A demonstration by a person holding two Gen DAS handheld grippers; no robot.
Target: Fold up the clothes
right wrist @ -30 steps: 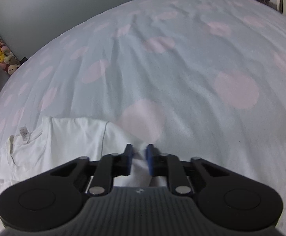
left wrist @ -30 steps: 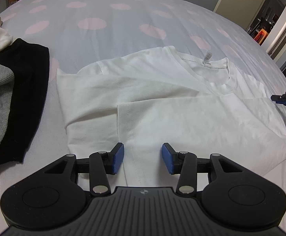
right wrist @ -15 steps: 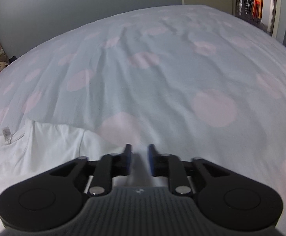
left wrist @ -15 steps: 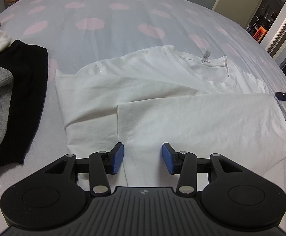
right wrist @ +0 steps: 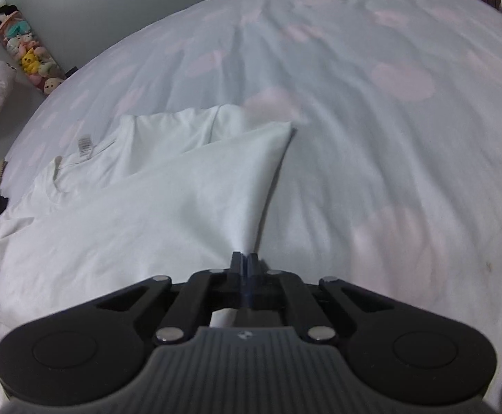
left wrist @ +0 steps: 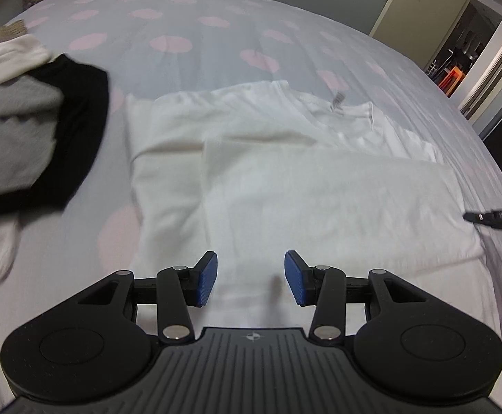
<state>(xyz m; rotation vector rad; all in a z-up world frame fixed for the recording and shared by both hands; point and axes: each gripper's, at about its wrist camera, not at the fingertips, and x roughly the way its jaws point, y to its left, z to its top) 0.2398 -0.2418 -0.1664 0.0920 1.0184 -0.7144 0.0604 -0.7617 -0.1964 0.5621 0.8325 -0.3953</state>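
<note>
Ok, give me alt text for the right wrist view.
The right gripper is shut on the edge of a white t-shirt, pulling the cloth taut. The shirt lies partly folded on a pale bedspread with pink spots; soft toys stand by the wall.

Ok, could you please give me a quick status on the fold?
Right gripper shut on white T-shirt edge. Left gripper open over shirt. Dark clothes pile beside, not in the way.
</note>
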